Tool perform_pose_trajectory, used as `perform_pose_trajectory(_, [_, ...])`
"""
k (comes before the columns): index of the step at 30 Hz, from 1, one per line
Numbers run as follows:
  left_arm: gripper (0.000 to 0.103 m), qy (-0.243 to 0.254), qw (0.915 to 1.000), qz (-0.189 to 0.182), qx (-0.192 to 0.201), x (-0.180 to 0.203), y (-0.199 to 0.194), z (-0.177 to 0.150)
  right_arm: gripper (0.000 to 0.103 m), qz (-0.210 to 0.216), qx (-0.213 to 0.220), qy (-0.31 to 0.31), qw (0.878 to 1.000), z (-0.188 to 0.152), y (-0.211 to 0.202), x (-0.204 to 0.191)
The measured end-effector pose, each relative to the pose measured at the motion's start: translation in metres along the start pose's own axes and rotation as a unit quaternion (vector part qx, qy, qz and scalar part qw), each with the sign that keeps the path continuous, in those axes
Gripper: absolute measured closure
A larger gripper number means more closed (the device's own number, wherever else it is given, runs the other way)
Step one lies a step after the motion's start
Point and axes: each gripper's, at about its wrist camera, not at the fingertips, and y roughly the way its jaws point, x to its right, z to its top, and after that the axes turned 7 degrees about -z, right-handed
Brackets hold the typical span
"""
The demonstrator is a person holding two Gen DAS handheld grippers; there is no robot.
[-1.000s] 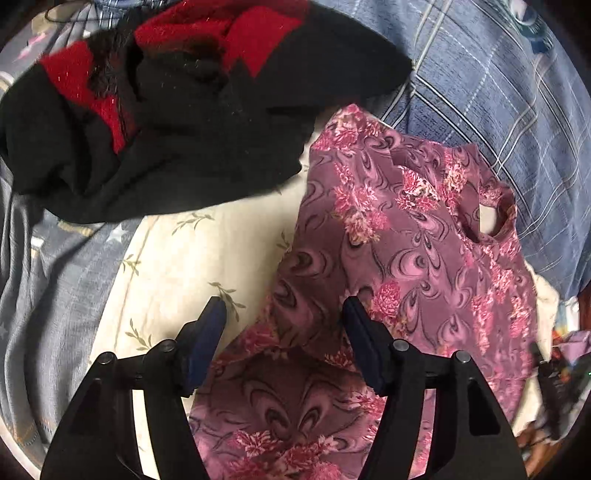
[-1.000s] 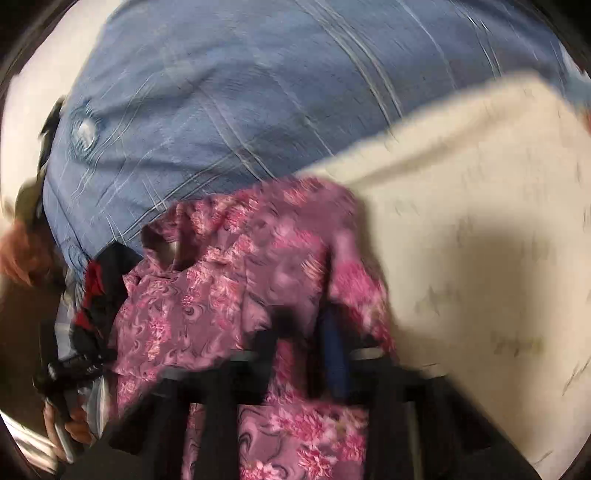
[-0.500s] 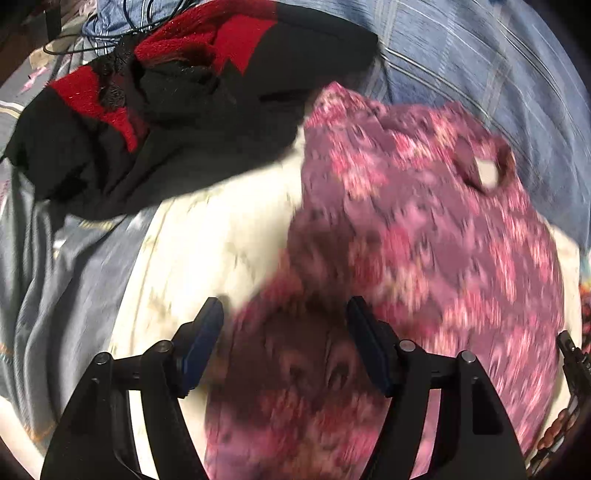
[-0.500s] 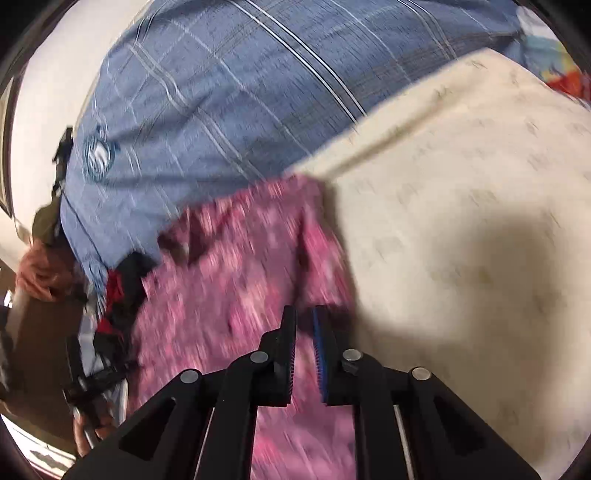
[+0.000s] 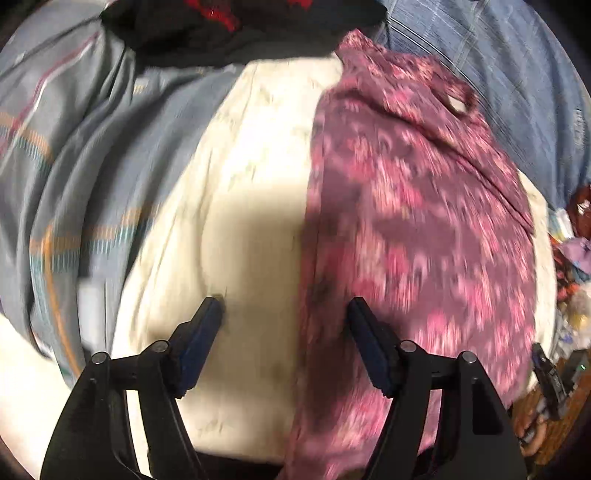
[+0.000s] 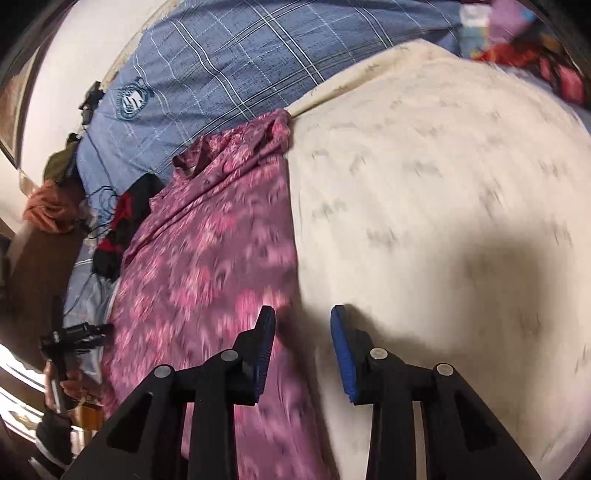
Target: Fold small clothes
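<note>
A purple floral top (image 5: pixel 417 206) lies folded lengthwise on a cream leaf-print cloth (image 5: pixel 255 192); it also shows in the right wrist view (image 6: pixel 210 258). Its neck opening (image 5: pixel 456 103) is at the far end. My left gripper (image 5: pixel 286 310) is open and empty, straddling the top's left folded edge near the hem. My right gripper (image 6: pixel 303 317) is open and empty, straddling the top's right edge, above the cream cloth (image 6: pixel 443 192).
A black and red garment (image 5: pixel 229 26) lies at the far end. A grey striped cloth (image 5: pixel 74 158) is on the left and a blue checked sheet (image 6: pixel 229 62) lies beyond the top. Clutter (image 5: pixel 569 266) sits at the right edge.
My right gripper was shut on the top's edge, carried it over in a fold, and has opened and let go. The left gripper shifted left, staying open.
</note>
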Motion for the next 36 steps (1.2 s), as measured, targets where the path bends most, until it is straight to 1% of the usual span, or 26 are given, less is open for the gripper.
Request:
perform_pose_trajectory(2, [0.028, 0.008, 0.9999, -0.013, -0.007, -0.004, -0.009, -0.018, 0.070, 0.018, -0.011, 0.006, 1.000, -0.014, -0.005, 0.006])
perform_pose_trajectory(4, [0.020, 0.017, 0.9994, -0.026, -0.012, -0.006, -0.013, -0.037, 0.067, 0.037, -0.023, 0.007, 0.999, -0.024, -0.007, 0.008])
perform_pose_trajectory(5, [0.019, 0.022, 0.9992, -0.031, -0.014, -0.009, -0.017, -0.043, 0.067, 0.050, -0.033, 0.008, 0.998, -0.029, -0.007, 0.008])
perform_pose_trajectory(8, [0.018, 0.042, 0.9986, -0.025, -0.019, -0.007, -0.020, -0.063, 0.066, 0.067, -0.062, -0.009, 0.996, -0.042, -0.009, 0.004])
perform_pose_trajectory(12, [0.018, 0.064, 0.9966, -0.034, -0.038, -0.002, -0.021, -0.087, 0.063, 0.074, -0.093, -0.035, 0.992, -0.053, -0.009, -0.002])
perform_pose_trajectory(14, [0.018, 0.077, 0.9949, -0.035, -0.056, 0.001, -0.019, -0.096, 0.063, 0.076, -0.100, -0.039, 0.991, -0.054, -0.008, -0.003])
perform_pose_trajectory(16, [0.018, 0.088, 0.9921, -0.046, -0.077, 0.005, -0.016, -0.109, 0.063, 0.079, -0.110, -0.039, 0.990, -0.052, -0.007, -0.002])
perform_pose_trajectory(17, [0.018, 0.095, 0.9915, -0.040, -0.079, 0.005, -0.017, -0.114, 0.063, 0.079, -0.115, -0.040, 0.989, -0.052, -0.007, -0.002])
perform_pose_trajectory(19, [0.019, 0.120, 0.9905, -0.005, -0.067, 0.008, -0.015, -0.119, 0.063, 0.074, -0.121, -0.052, 0.988, -0.052, -0.006, -0.004])
perform_pose_trajectory(20, [0.024, 0.120, 0.9906, 0.000, -0.066, 0.006, -0.015, -0.119, 0.063, 0.071, -0.122, -0.058, 0.988, -0.053, -0.006, -0.005])
perform_pose_trajectory(21, [0.045, 0.109, 0.9915, -0.008, -0.071, 0.003, -0.013, -0.117, 0.066, 0.065, -0.122, -0.069, 0.988, -0.053, -0.006, -0.007])
perform_pose_trajectory(22, [0.072, 0.099, 0.9913, -0.024, -0.084, 0.000, -0.010, -0.116, 0.072, 0.055, -0.120, -0.082, 0.988, -0.054, -0.006, -0.010])
perform_pose_trajectory(23, [0.082, 0.091, 0.9906, -0.038, -0.094, -0.002, -0.009, -0.115, 0.080, 0.040, -0.118, -0.099, 0.987, -0.055, -0.006, -0.014])
perform_pose_trajectory(24, [0.089, 0.088, 0.9897, -0.050, -0.102, -0.002, -0.008, -0.115, 0.097, 0.025, -0.118, -0.115, 0.986, -0.055, -0.006, -0.017])
perform_pose_trajectory(26, [0.093, 0.099, 0.9885, -0.054, -0.101, 0.001, -0.013, -0.115, 0.097, 0.029, -0.121, -0.120, 0.985, -0.055, -0.009, -0.017])
perform_pose_trajectory(27, [0.094, 0.098, 0.9874, -0.071, -0.102, 0.001, -0.017, -0.115, 0.097, 0.035, -0.119, -0.115, 0.986, -0.055, -0.012, -0.016])
perform_pose_trajectory(29, [0.094, 0.082, 0.9853, -0.118, -0.093, 0.001, -0.027, -0.110, 0.097, 0.061, -0.113, -0.097, 0.987, -0.052, -0.020, -0.013])
perform_pose_trajectory(31, [0.095, 0.065, 0.9809, -0.170, -0.069, 0.001, -0.045, -0.101, 0.097, 0.100, -0.100, -0.070, 0.988, -0.048, -0.030, -0.011])
perform_pose_trajectory(32, [0.095, 0.055, 0.9777, -0.196, -0.051, -0.001, -0.056, -0.095, 0.097, 0.121, -0.089, -0.056, 0.987, -0.046, -0.035, -0.011])
perform_pose_trajectory(36, [0.095, 0.018, 0.9648, -0.262, -0.004, -0.005, -0.077, -0.070, 0.098, 0.186, -0.055, -0.016, 0.981, -0.029, -0.045, -0.017])
